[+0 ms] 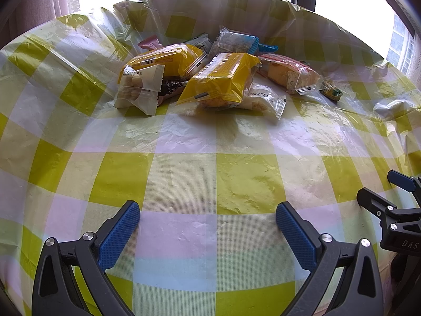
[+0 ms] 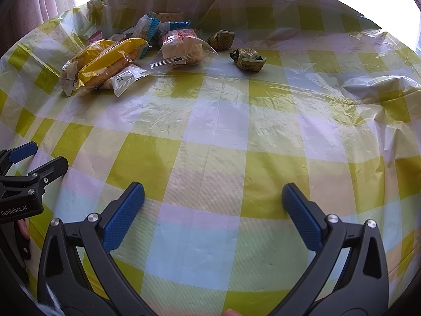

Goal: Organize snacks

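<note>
A pile of wrapped snacks lies at the far side of the checked tablecloth (image 1: 184, 184). It holds two yellow cake packs (image 1: 221, 79) (image 2: 110, 60), a white cookie pack (image 1: 139, 89), a clear bread pack (image 1: 289, 73) (image 2: 184, 47) and blue-edged packets (image 1: 236, 40). Two small green packets (image 2: 247, 58) lie to the right of the pile. My left gripper (image 1: 208, 210) is open and empty, well short of the pile. My right gripper (image 2: 213, 194) is open and empty, also near the front. Each gripper shows at the edge of the other's view (image 1: 389, 192) (image 2: 36, 158).
The plastic cloth is creased and rises in a fold behind the snacks (image 1: 210, 5) and bunches at the right (image 2: 373, 84). A bright window and curtain (image 1: 39, 2) stand beyond the table.
</note>
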Motion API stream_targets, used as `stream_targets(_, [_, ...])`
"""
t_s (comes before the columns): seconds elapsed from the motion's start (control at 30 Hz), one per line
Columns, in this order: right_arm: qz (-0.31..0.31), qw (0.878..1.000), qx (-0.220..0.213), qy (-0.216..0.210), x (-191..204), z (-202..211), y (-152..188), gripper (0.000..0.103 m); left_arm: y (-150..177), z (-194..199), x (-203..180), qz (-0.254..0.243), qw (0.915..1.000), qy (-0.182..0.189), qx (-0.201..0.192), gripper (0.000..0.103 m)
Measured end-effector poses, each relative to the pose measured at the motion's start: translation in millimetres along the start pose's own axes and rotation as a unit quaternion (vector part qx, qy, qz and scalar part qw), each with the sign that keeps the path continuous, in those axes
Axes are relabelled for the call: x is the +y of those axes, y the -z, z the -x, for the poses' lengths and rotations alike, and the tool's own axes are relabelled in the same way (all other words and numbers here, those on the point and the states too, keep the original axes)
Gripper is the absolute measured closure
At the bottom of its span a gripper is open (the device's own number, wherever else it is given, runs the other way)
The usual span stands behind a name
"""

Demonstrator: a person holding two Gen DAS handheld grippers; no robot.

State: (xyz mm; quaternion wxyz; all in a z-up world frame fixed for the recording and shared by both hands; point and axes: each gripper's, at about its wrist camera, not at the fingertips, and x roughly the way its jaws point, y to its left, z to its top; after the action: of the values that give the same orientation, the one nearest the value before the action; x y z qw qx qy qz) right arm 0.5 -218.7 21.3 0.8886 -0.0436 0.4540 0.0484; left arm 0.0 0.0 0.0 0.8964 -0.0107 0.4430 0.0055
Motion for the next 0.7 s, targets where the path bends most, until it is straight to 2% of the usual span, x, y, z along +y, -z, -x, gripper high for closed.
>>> stream_targets(0.53, [0.000,1.000,0.000,0.000,0.0,0.3,0.3,0.000,-1.7,-0.4,-0.3,0.001,1.0000,-0.001,0.007,0.000])
stream_targets(0.63, [0.000,1.000,0.000,0.000,-0.3,0.1,0.4,0.000,-16.2,-9.9,-2.0,-0.016,0.9993,0.012,0.031,0.000])
stream_targets(0.7, [0.000,1.000,0.000,0.000,-0.1,0.1,0.3,0.000,-33.9,-19.0,2.7,-0.005,0.9986,0.029,0.045,0.000])
